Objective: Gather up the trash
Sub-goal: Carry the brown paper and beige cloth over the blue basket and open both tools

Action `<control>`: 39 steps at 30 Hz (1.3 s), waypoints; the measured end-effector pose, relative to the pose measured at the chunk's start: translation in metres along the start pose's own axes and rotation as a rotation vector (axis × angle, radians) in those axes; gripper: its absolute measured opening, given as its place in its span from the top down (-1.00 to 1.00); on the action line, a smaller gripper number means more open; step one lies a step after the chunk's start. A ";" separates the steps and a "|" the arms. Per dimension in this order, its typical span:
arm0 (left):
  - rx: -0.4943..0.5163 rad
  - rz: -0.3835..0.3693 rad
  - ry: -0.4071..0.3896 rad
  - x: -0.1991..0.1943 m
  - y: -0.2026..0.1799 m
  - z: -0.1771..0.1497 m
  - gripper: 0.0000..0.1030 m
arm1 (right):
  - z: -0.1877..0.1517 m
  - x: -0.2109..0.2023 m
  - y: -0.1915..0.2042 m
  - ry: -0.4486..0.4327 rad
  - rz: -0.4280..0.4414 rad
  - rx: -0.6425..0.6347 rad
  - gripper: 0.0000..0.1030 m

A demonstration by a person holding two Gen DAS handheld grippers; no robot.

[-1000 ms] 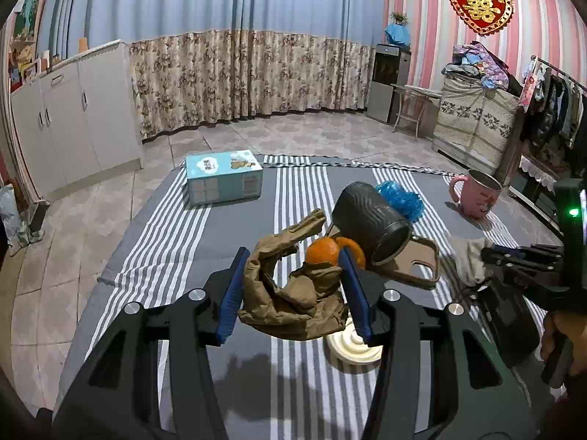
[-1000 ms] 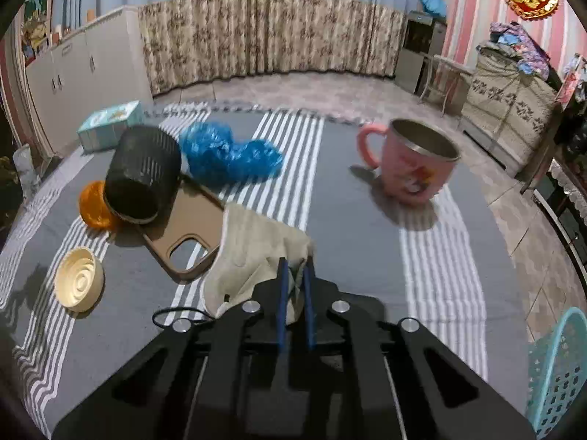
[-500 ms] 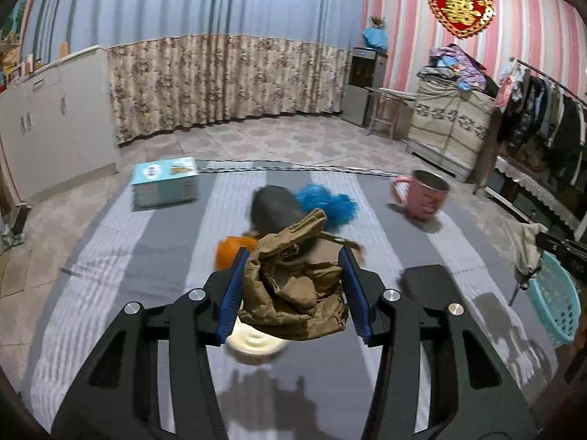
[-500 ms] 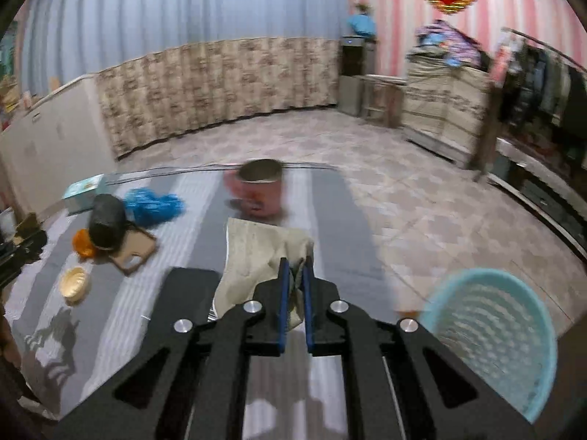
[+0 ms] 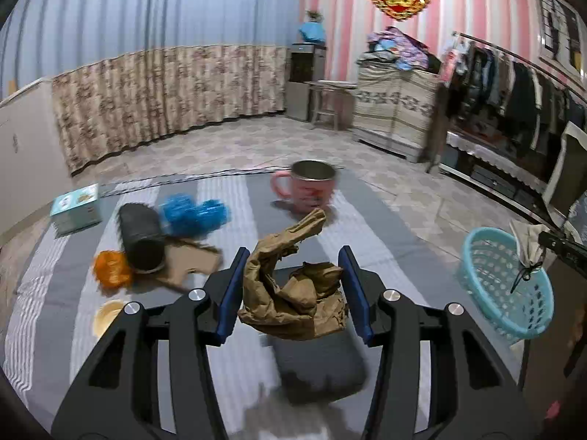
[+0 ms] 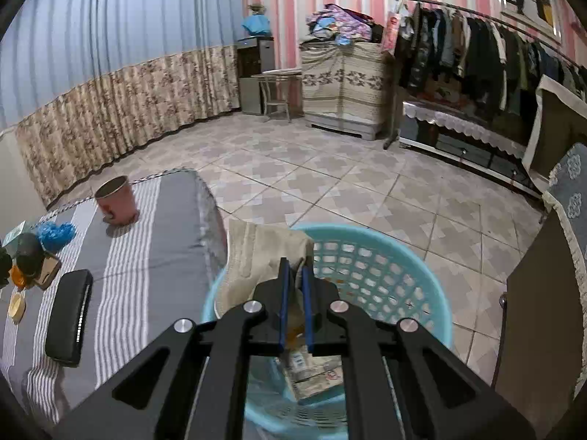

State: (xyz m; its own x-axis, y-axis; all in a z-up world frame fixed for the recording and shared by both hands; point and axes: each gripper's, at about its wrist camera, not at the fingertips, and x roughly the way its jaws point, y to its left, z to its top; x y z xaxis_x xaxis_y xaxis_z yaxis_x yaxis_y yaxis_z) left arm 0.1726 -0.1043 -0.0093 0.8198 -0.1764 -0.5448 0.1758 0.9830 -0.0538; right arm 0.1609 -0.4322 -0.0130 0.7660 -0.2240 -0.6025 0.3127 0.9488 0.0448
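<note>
Right wrist: wrapper (image 6: 312, 374) print illegible.

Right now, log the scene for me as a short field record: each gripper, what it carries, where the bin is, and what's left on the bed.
left gripper: shut on crumpled brown paper, held above the striped bedspread
right gripper: shut on beige cloth, hanging over the basket
blue basket: on the tiled floor beside the bed, already holds some paper trash
left on bed: pink mug, blue plastic wad, dark cylinder, orange item, small box, black case
</note>
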 end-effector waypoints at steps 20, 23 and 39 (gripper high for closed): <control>0.157 -0.219 0.028 0.060 -0.159 0.006 0.06 | -0.006 0.027 -0.051 0.053 0.047 0.101 0.86; 0.178 -0.267 0.044 0.071 -0.187 0.003 0.06 | -0.008 0.033 -0.056 0.065 0.049 0.117 0.86; 0.224 -0.337 0.057 0.098 -0.242 0.005 -0.55 | -0.015 0.044 -0.094 0.105 -0.011 0.208 0.86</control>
State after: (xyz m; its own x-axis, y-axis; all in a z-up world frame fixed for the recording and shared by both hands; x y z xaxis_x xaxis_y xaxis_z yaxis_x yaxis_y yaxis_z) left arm 0.2134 -0.3597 -0.0454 0.6657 -0.4776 -0.5734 0.5489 0.8339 -0.0573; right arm 0.1566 -0.5278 -0.0551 0.7028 -0.1996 -0.6828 0.4383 0.8775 0.1947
